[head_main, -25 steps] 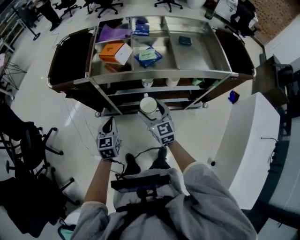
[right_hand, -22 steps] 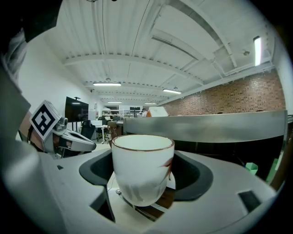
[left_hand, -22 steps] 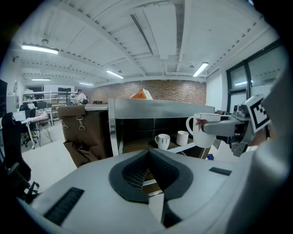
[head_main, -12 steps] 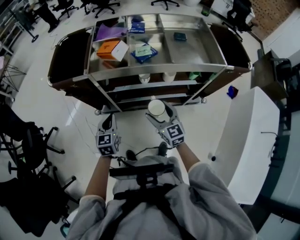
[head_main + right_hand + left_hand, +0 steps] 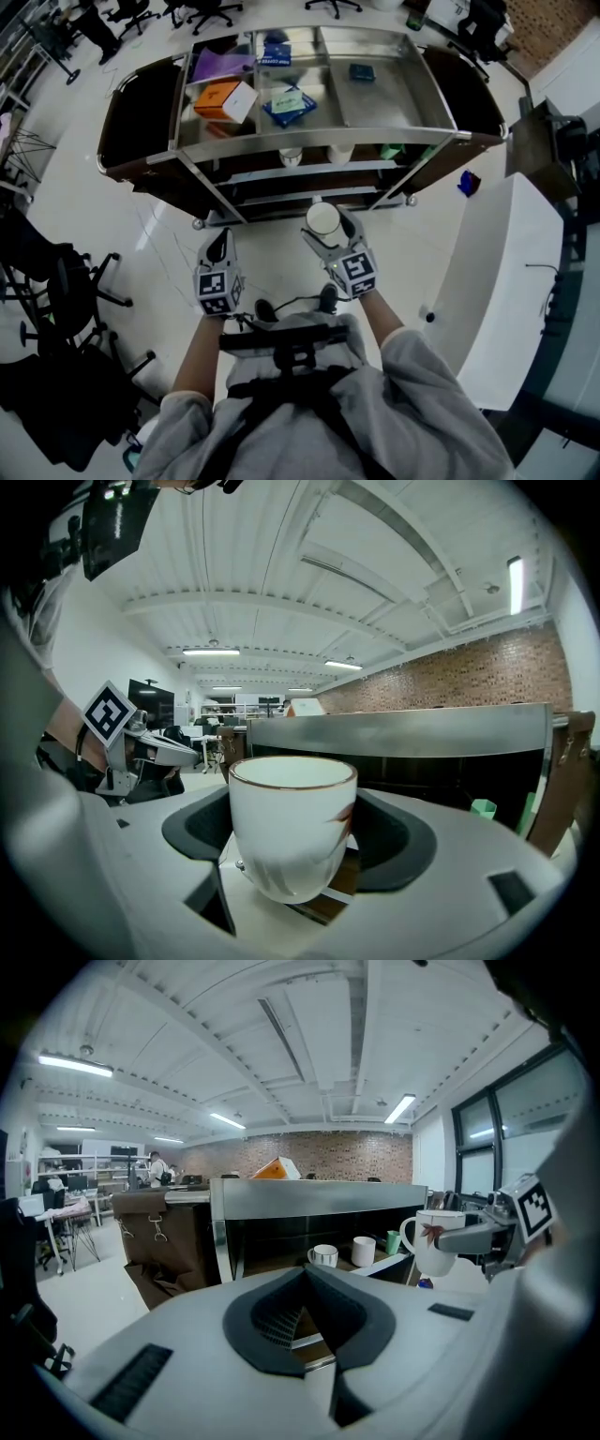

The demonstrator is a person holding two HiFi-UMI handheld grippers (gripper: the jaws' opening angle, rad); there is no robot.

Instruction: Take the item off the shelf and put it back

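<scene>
White cup (image 5: 292,822), glossy ceramic, red leaf mark: gripped upright by right gripper (image 5: 328,229), near the steel cart (image 5: 394,103) | top tray: boxes (image 5: 230,99) | shelf: two cups (image 5: 324,1256) | left gripper (image 5: 305,1321) closed, empty.

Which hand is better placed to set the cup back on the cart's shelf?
Right: the right gripper grips the white cup, facing the cart's shelf. The left gripper is shut and empty.

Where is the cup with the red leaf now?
Head view, centre: the cup is in the right gripper, just in front of the cart.
</scene>
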